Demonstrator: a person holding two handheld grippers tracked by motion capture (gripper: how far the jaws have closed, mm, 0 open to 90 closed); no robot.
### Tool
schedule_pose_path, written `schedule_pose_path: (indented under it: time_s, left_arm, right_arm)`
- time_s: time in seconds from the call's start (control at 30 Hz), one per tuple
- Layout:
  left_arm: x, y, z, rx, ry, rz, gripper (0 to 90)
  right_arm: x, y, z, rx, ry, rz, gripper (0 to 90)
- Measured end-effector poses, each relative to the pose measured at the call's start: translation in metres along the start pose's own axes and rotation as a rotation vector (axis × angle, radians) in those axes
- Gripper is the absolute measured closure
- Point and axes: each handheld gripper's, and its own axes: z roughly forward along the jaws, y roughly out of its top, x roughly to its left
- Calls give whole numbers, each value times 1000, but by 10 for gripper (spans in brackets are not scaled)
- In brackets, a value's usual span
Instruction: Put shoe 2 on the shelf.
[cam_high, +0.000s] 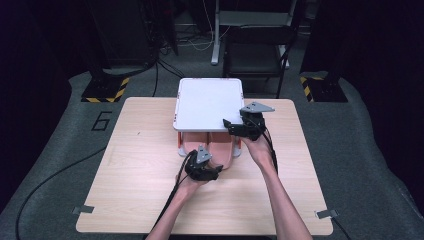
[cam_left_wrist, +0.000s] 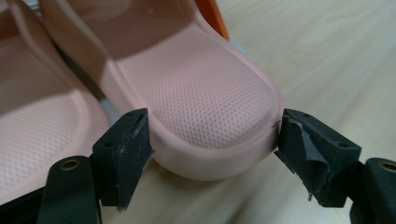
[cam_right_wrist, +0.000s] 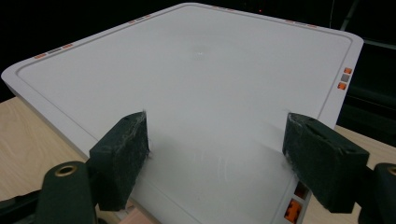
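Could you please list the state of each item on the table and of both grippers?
White box lid: raised at the front, over the slippers.
Right slipper: flat, heel end between the left gripper's pads, both touching its sides.
Left slipper: lying beside it, untouched.
Left gripper: jaws wide, closed on the right slipper.
Right gripper: open, pads resting on the lid's top.

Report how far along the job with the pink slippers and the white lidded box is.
Done: the flat white plastic lid is raised by the right gripper, jaws open, pads resting on it. In hand: the left gripper straddles the rounded end of one soft pink rubber slipper, pads at its sides. Left: both slippers stick out of the box onto the light wooden table; whether they go in or come out, I cannot tell.
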Motion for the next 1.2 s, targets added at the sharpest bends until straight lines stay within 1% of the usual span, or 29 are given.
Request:
schedule_pose_path:
  time_s: [0.03, 0.07, 0.1, 0.13, 0.2, 0.3, 0.33, 0.37, 0.4, 0.43, 0.47, 0.53, 0.57, 0.6, 0.67, 0.7, 0.73, 0.77, 0.83, 0.87, 0.9, 0.97, 1.03, 1.07, 1.1, 1.13, 1.17, 1.2]
  left_arm:
    - [2, 1, 2, -2, 8, -4, 257]
    - [3, 2, 4, -7, 8, -23, 257]
    - [5, 2, 7, -15, 11, -33, 257]
    - [7, 3, 8, -8, 9, -27, 257]
    - [8, 5, 13, -16, 12, -44, 258]
    - [10, 8, 19, -24, 23, -47, 261]
    - [10, 9, 21, -36, 27, -52, 262]
    - [11, 10, 22, -27, 26, -54, 262]
    - [11, 11, 25, -31, 33, -61, 261]
    - [11, 12, 26, -35, 40, -58, 262]
    - [11, 13, 29, -45, 48, -68, 263]
    - [12, 14, 31, -43, 65, -43, 264]
    - [13, 14, 32, -45, 69, -39, 268]
    - [13, 14, 34, -49, 74, -48, 270]
    - [13, 13, 36, -61, 77, -86, 271]
    - [14, 13, 36, -54, 75, -88, 271]
    - [14, 12, 38, -67, 78, -103, 271]
    - [14, 12, 38, -65, 78, -108, 271]
    - [16, 13, 39, -60, 70, -109, 269]
    - [17, 13, 40, -67, 72, -92, 267]
    - [19, 14, 39, -51, 70, -66, 265]
    - [18, 14, 40, -51, 70, -73, 262]
    - [18, 16, 38, -38, 69, -41, 263]
    - [15, 16, 37, -36, 80, -46, 269]
    - [13, 16, 33, -33, 69, -26, 268]
    - [12, 15, 28, -43, 47, -11, 266]
    - [9, 13, 21, -53, 25, -17, 258]
    - [8, 12, 11, -64, 7, -12, 249]
  right_arm:
    - [0, 0, 0, -2, 0, 0, 221]
    - [0, 0, -1, 2, -1, 4, 222]
    - [0, 0, 0, 1, -1, 5, 222]
    - [1, 0, 0, 1, -2, 6, 222]
    - [1, 0, 0, 0, -2, 3, 222]
    - [1, 0, 0, 1, -1, 6, 222]
    - [1, -1, 0, 1, -1, 6, 222]
    - [1, 0, 0, 2, -2, 7, 222]
    - [1, 0, -1, 2, -1, 6, 222]
    - [1, -1, -1, 2, -1, 6, 222]
    - [1, 0, -1, 2, -1, 6, 222]
    - [1, 0, -1, 1, -2, 6, 222]
    - [1, -1, -1, 1, 0, 7, 222]
    - [0, -1, -1, 2, 1, 6, 222]
    - [0, -1, -1, 1, 1, 6, 223]
    - [1, -1, -1, 2, 1, 8, 222]
    - [1, -1, -1, 1, 1, 8, 222]
    - [1, -1, -1, 0, 0, 7, 222]
    - [1, -1, -1, 0, 1, 7, 223]
    - [1, -1, -1, 0, 1, 7, 223]
    - [1, -1, -1, -1, 0, 5, 223]
    - [1, -1, -1, -1, 1, 7, 223]
    - [0, -1, -1, -2, 1, 7, 223]
    - [0, -1, 0, -5, 3, 7, 222]
    - [0, -1, 0, -13, 3, 8, 222]
    - [0, -1, -1, -15, 3, -2, 222]
    - [1, -1, -2, -24, -10, -4, 212]
    - [1, -2, -5, -28, -16, 2, 204]
